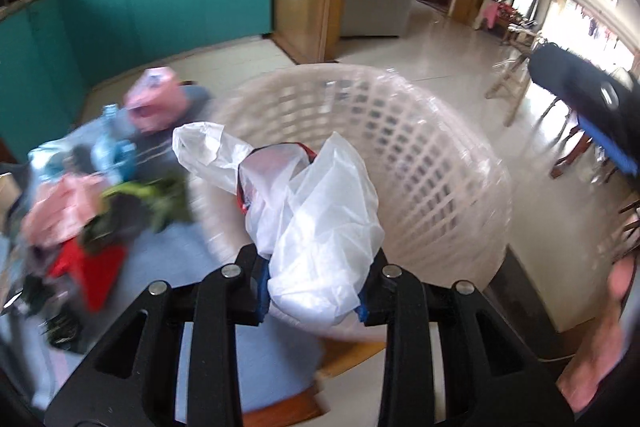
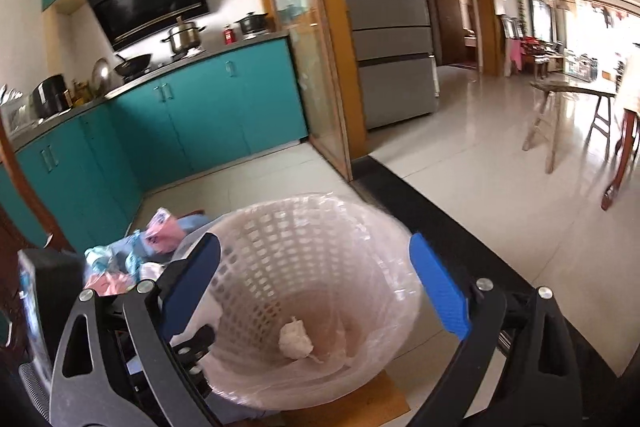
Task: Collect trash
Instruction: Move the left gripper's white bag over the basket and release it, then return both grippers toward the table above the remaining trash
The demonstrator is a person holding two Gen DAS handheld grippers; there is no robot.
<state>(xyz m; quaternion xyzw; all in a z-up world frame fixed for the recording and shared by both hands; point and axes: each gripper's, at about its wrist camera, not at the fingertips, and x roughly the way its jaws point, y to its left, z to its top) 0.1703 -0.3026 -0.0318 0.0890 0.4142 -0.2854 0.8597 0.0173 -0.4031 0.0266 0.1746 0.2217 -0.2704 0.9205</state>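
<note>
- Nearest the left wrist lens, the left claw (image 1: pixel 316 293) pinches a crumpled white plastic bag (image 1: pixel 320 227), with a red-edged wrapper showing through its folds; the bag bulges up and out from between the blue pads.
- The bag hangs in front of the near rim of the white lattice basket (image 1: pixel 400 147), which is lined with clear film and tilted toward the cameras. It is not yet inside, as far as the blurred view shows.
- Inside the basket, seen from the right wrist, a small wad of white paper (image 2: pixel 295 341) already lies on the bottom.
- The right claw (image 2: pixel 316 291) is spread wide and empty, its fingers straddling the basket's mouth without gripping it.
- To the left of the basket a blurred heap of trash (image 1: pixel 100 187) remains: pink packets, a blue bottle, something red and green.
- Judgement: this is the carry-and-drop step. The next move calls for bringing the bag over the opening and letting go, then returning to the heap.
- Beyond stand teal cabinets (image 2: pixel 192 123) and a pale tiled floor (image 2: pixel 480 179).
</note>
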